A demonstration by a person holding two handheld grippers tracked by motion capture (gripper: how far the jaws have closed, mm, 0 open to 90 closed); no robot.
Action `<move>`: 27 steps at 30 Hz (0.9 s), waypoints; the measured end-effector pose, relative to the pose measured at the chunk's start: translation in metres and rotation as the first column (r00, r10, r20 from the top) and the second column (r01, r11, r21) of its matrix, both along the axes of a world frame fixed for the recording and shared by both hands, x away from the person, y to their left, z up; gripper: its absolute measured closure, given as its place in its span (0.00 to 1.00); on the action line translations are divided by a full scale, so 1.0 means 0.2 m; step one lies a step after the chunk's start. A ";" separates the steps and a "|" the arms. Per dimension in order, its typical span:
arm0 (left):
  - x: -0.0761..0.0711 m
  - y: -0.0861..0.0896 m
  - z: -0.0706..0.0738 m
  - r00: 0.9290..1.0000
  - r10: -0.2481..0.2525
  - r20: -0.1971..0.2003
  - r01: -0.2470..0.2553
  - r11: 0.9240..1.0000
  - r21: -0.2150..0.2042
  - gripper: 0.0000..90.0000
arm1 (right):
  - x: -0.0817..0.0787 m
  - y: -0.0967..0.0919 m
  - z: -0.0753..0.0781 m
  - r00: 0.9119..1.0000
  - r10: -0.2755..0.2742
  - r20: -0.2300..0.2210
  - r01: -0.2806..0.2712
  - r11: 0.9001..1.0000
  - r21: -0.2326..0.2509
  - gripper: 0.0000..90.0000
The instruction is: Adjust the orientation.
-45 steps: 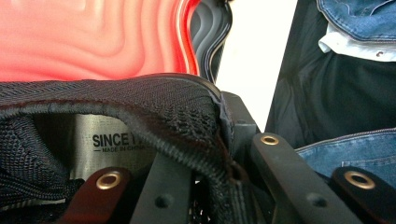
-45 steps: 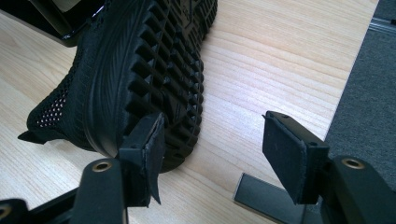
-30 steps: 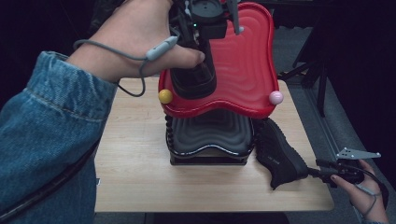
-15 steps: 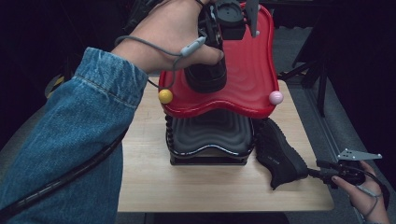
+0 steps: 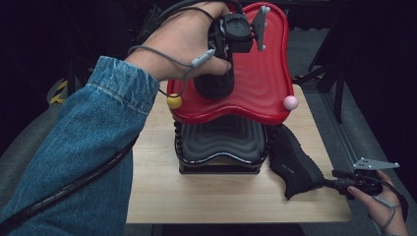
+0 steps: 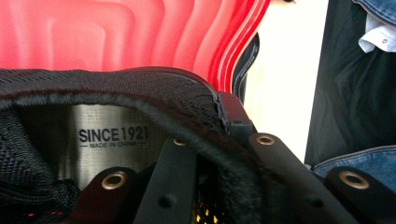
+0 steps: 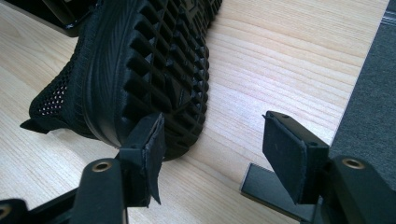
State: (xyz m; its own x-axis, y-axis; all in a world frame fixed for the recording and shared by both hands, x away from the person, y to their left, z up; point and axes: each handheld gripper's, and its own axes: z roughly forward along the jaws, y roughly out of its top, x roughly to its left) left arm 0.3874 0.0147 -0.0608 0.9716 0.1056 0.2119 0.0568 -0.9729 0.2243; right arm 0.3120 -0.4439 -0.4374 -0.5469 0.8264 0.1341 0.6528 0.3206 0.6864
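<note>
Two black shoes are seen: one point(image 5: 214, 83) is clamped by its collar in the left gripper point(image 6: 210, 186) over the red tray point(image 5: 265, 93) at the far side of the wooden table point(image 5: 157, 191); the other shoe point(image 5: 294, 162) lies on its side at the near right. The right gripper point(image 7: 210, 154) is held with jaws apart, empty, just beside that shoe's sole. A black tray point(image 5: 219, 145) is stacked under the red one.

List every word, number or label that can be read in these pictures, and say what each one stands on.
"SINCE 1921": top line of the grey label inside the black shoe that the left gripper holds.
"MADE IN CHINA": smaller line beneath it on the same label.
The second shoe, lying on the table, shows tread but no readable text.
</note>
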 end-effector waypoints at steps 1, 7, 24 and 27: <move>0.00 0.00 -0.01 1.000 0.002 -0.006 -0.002 1.000 0.001 0.96 | 0.00 0.00 0.00 1.000 -0.001 0.000 0.001 1.000 -0.002 0.44; 0.00 -0.03 -0.07 1.000 0.017 -0.008 -0.017 0.999 0.048 0.95 | 0.01 0.01 0.00 1.000 0.003 0.000 -0.003 1.000 -0.006 0.44; -0.01 -0.01 -0.09 0.996 0.088 -0.035 -0.088 0.996 0.002 0.61 | 0.00 0.02 0.00 1.000 0.004 -0.002 -0.004 1.000 -0.012 0.44; -0.01 0.02 -0.07 0.993 0.115 -0.020 -0.115 0.993 -0.031 0.50 | 0.00 0.02 0.01 1.000 0.009 0.000 -0.009 1.000 -0.025 0.44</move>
State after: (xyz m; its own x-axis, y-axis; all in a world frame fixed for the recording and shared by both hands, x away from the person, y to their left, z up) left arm 0.3846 0.0185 -0.0753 0.9563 0.2231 0.1892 0.1720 -0.9521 0.2529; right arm 0.3117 -0.4392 -0.4359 -0.5540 0.8248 0.1134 0.6497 0.3431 0.6784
